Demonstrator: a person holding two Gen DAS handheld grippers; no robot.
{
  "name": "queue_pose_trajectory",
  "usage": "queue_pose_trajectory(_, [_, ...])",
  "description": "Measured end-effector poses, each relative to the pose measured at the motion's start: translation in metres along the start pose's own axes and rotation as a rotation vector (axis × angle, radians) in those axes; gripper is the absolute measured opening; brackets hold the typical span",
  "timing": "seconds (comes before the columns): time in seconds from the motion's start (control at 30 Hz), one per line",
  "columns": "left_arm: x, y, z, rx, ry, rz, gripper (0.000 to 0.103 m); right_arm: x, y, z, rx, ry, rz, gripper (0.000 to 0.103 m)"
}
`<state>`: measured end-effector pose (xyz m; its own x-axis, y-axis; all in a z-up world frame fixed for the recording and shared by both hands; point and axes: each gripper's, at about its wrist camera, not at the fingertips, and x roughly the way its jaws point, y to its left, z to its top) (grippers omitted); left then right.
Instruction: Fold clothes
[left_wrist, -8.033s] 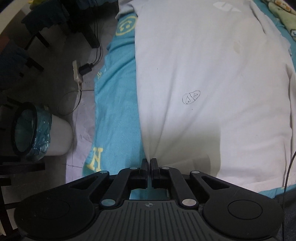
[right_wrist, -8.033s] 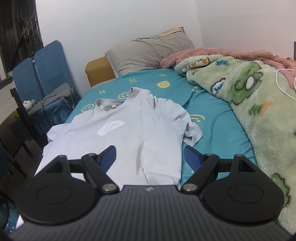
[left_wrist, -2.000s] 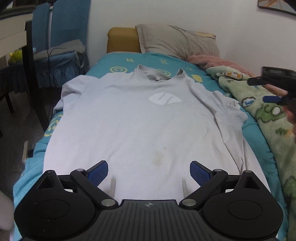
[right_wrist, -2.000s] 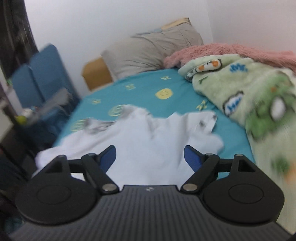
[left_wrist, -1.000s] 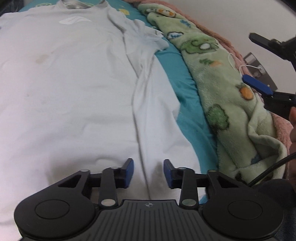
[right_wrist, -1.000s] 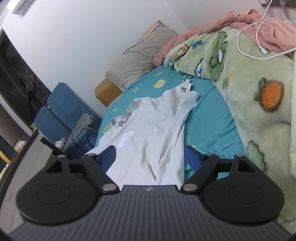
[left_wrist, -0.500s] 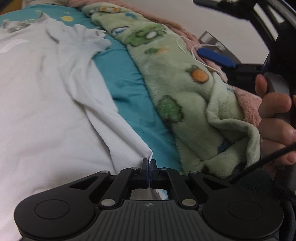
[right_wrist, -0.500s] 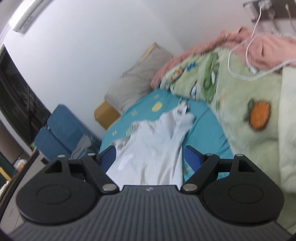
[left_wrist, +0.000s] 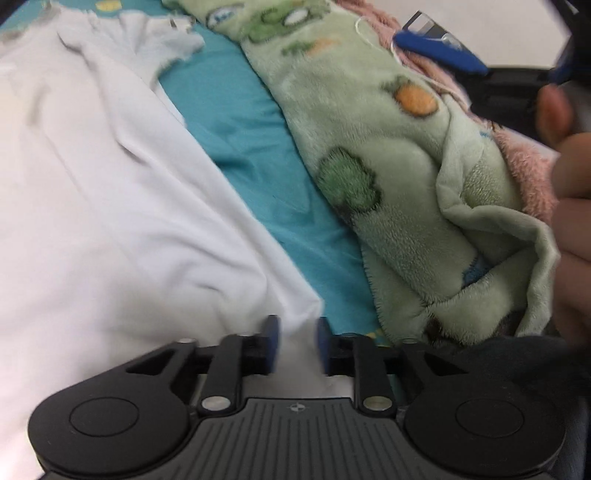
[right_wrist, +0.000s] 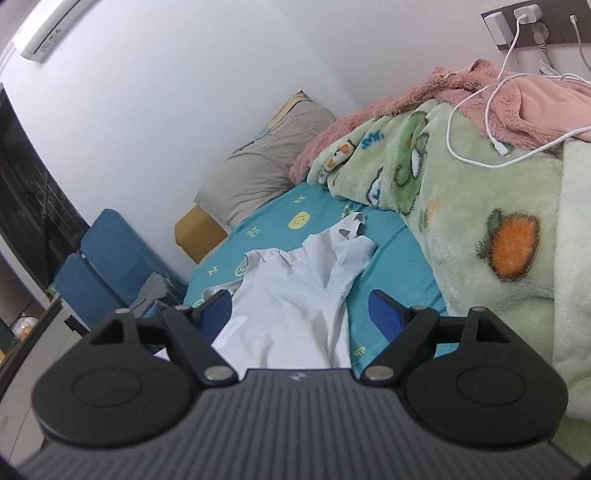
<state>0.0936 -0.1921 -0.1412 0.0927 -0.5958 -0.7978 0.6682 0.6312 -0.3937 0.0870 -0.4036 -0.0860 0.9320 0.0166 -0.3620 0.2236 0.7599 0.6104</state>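
A white T-shirt (left_wrist: 122, 206) lies spread flat on the teal bed sheet (left_wrist: 255, 136). It also shows in the right wrist view (right_wrist: 295, 295), with its right sleeve (right_wrist: 351, 247) lying out to the side. My left gripper (left_wrist: 295, 343) is partly open at the shirt's near right hem corner; the fabric lies between the blue pads (left_wrist: 271, 343), not pinched. My right gripper (right_wrist: 301, 314) is wide open and empty, held high above the bed to the right; it shows in the left wrist view (left_wrist: 443, 51) too.
A green cartoon blanket (left_wrist: 406, 155) with a pink blanket (right_wrist: 424, 99) behind it lies along the bed's right side. A white charging cable (right_wrist: 491, 110) runs over them from a wall socket. A grey pillow (right_wrist: 266, 166) is at the head; blue chairs (right_wrist: 96, 266) stand left.
My left gripper, shut on the shirt's right hem corner half a second ago, has opened and let the fabric go. My right gripper stays open, raised above the bed.
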Motion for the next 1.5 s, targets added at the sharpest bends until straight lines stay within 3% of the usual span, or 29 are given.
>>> queue_pose_trajectory(0.03, [-0.012, 0.003, -0.001, 0.0, -0.022, 0.038, 0.061, 0.0, -0.001, 0.0, 0.005, -0.001, 0.005, 0.083])
queue_pose_trajectory(0.2, [-0.075, 0.02, -0.011, -0.017, -0.142, 0.206, 0.079, 0.012, -0.004, 0.002, 0.071, 0.039, 0.034, 0.083])
queue_pose_trajectory(0.43, [-0.133, 0.049, -0.027, -0.138, -0.345, 0.293, 0.082, 0.09, -0.018, 0.012, 0.278, 0.176, 0.084, 0.084])
queue_pose_trajectory(0.57, [-0.137, 0.065, -0.021, -0.201, -0.403, 0.322, 0.082, 0.152, -0.038, 0.015, 0.354, 0.173, 0.117, 0.083])
queue_pose_trajectory(0.73, [-0.129, 0.086, -0.016, -0.224, -0.436, 0.377, 0.082, 0.225, -0.071, -0.005, 0.428, 0.187, 0.057, 0.078])
queue_pose_trajectory(0.87, [-0.12, 0.102, -0.011, -0.275, -0.423, 0.379, 0.082, 0.273, -0.09, -0.024, 0.443, 0.237, -0.01, 0.077])
queue_pose_trajectory(0.97, [-0.113, 0.114, -0.008, -0.32, -0.411, 0.365, 0.082, 0.294, -0.09, -0.027, 0.409, 0.23, 0.046, 0.072])
queue_pose_trajectory(1.1, [-0.11, 0.131, -0.005, -0.398, -0.403, 0.34, 0.082, 0.319, -0.088, -0.026, 0.488, 0.207, 0.157, 0.075])
queue_pose_trajectory(1.23, [-0.113, 0.155, -0.004, -0.533, -0.399, 0.268, 0.082, 0.333, -0.088, -0.034, 0.528, 0.102, 0.149, 0.071])
queue_pose_trajectory(1.4, [-0.12, 0.178, 0.004, -0.631, -0.437, 0.241, 0.082, 0.354, -0.073, -0.019, 0.393, 0.028, 0.109, 0.071])
queue_pose_trajectory(1.5, [-0.121, 0.186, 0.008, -0.646, -0.446, 0.245, 0.082, 0.359, -0.061, -0.003, 0.313, 0.017, 0.047, 0.056])
